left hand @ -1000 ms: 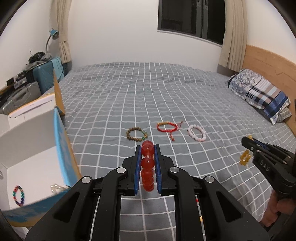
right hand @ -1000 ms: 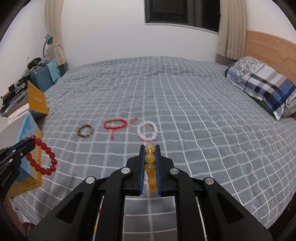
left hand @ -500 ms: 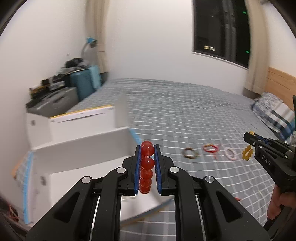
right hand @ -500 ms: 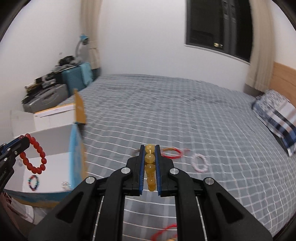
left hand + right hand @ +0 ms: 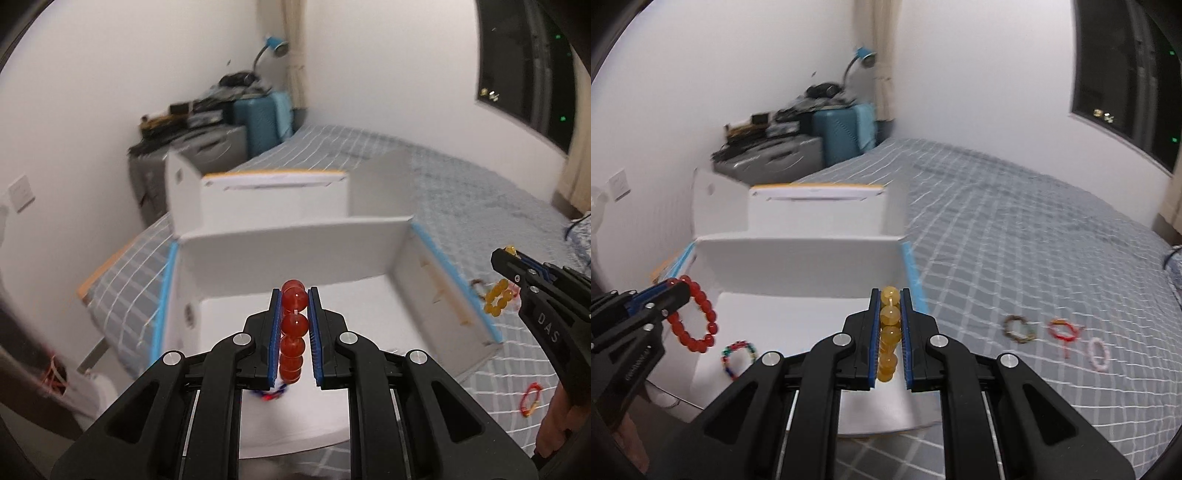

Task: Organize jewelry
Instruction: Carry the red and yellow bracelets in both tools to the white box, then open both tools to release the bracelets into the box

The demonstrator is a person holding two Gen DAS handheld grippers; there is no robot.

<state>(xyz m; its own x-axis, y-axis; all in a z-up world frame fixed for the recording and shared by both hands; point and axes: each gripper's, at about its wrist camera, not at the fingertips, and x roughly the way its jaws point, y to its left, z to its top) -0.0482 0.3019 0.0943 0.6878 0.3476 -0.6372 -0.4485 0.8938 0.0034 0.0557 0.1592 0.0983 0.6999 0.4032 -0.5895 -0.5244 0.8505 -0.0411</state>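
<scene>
Tool in the left hand [image 5: 294, 295]: pinched narrow on a red round-bead bracelet [image 5: 294, 325], beads stacked in a column between the blue pads [image 5: 274, 332], loop hanging free below the tip in the right wrist view. Gripped by one side only, presumably for a clean drop on release. Poised above the open white cardboard box with blue-taped edges [image 5: 295, 251], over its floor and not its rim; looks like carrying to the drop, not yet letting go.

Tool in the right hand [image 5: 890, 295]: likewise narrow, clamped on a yellow translucent bead bracelet [image 5: 890, 332] in the same edge-on hold. Aimed at the box's near right corner, just beside the blue-taped wall. Probably kept apart from the other tool to avoid a clash over one small opening.

Already lying flat on the box floor: a multicoloured small-bead bracelet [image 5: 738, 358], well clear of both held loops. Hence the box as the likely collecting place.

Left out on the grey checked bed cover [image 5: 1015, 221], in a row, well apart from the box: a brown-and-green bead bracelet [image 5: 1019, 328], a red cord bracelet [image 5: 1065, 330], a pale pink bead bracelet [image 5: 1099, 354]. Spaced singly, perhaps for easy one-at-a-time pinching. Judged about midway through the sorting.
</scene>
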